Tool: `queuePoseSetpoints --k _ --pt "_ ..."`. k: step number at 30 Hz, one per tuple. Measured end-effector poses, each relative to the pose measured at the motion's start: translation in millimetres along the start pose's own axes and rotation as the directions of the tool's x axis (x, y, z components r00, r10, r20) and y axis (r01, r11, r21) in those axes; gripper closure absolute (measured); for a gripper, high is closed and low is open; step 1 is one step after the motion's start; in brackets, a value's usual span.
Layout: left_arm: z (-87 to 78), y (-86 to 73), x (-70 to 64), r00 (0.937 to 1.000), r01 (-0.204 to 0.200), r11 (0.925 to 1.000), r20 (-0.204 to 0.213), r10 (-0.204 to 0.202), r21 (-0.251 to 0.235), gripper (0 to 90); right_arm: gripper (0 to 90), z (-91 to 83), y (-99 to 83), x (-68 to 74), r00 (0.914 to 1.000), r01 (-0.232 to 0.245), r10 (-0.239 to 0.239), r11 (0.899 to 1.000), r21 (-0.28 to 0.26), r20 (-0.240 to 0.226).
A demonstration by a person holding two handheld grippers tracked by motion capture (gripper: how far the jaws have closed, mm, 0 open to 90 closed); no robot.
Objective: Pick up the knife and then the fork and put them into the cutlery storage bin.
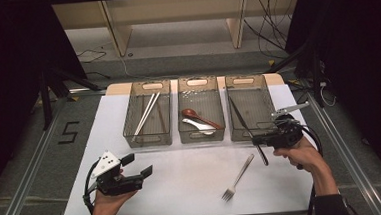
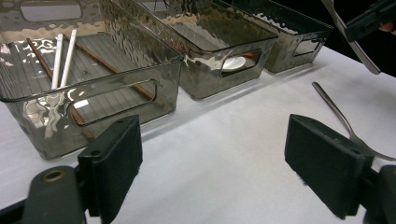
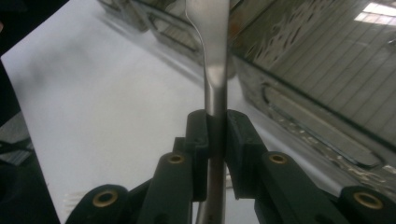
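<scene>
With the knife (image 3: pixel 215 56) pinched between its jaws, my right gripper (image 1: pixel 258 140) hangs just above the front rim of the right-hand bin (image 1: pixel 265 85), near the right edge of the table (image 1: pixel 193 182). From the high view the knife runs slantwise, its handle end poking out over the white table toward me and its blade reaching back over the bin. The right gripper view shows the pads closed on the narrow neck of the knife, blade pointing away.

To do this step well, I judge I should carry the knife forward until most of its length is over the bin's floor, turn my wrist so it lines up with the bin's long side, and lower it before letting go, so it neither clatters nor catches the rim. Another dark, slender piece (image 1: pixel 239 115) already lies along that bin's left side; I want to lay mine beside it, not across it.

My left gripper (image 1: pixel 134 167) rests near the front left corner of the table, jaws spread wide and empty. A fork (image 1: pixel 239 177) lies on the table toward the front, right of centre, probably next. The middle bin (image 1: pixel 199 82) holds two spoons (image 1: pixel 199 122), the left bin (image 1: pixel 149 86) chopsticks (image 1: pixel 146 114).
</scene>
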State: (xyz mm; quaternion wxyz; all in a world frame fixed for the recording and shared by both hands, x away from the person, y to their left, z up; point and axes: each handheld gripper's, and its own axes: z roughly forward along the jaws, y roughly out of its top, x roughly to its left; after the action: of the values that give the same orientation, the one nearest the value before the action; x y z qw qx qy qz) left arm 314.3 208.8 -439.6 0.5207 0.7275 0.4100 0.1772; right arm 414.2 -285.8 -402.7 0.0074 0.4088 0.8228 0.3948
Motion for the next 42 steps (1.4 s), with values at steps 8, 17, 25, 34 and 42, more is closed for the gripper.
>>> queuePoseSetpoints --k 8,17,25,34,42 --pt "-0.8 0.4 0.4 0.9999 0.014 0.9998 0.004 -0.014 -0.015 18.8 80.5 -7.9 17.6 -9.3 0.9976 -0.038 0.041 0.998 -0.044 0.057" --pt "-2.2 0.5 1.3 0.9998 0.018 0.9993 0.004 -0.018 -0.032 18.8 80.4 -10.9 36.8 -20.3 0.9903 -0.078 0.085 0.995 -0.068 0.11" --pt "-2.8 0.7 1.2 0.9998 0.019 0.9991 0.005 -0.019 -0.037 18.8 80.5 -9.5 54.1 -31.6 0.9821 -0.108 0.118 0.991 -0.076 0.147" --pt "-3.1 0.8 1.3 0.9998 0.019 0.9989 0.007 -0.019 -0.042 18.8 80.4 -4.5 73.3 -41.7 0.973 -0.131 0.141 0.989 -0.068 0.183" --pt "-2.9 0.8 1.2 0.9998 0.02 0.9989 0.008 -0.019 -0.042 18.8 80.4 3.9 88.8 -49.1 0.9651 -0.153 0.16 0.987 -0.051 0.208"
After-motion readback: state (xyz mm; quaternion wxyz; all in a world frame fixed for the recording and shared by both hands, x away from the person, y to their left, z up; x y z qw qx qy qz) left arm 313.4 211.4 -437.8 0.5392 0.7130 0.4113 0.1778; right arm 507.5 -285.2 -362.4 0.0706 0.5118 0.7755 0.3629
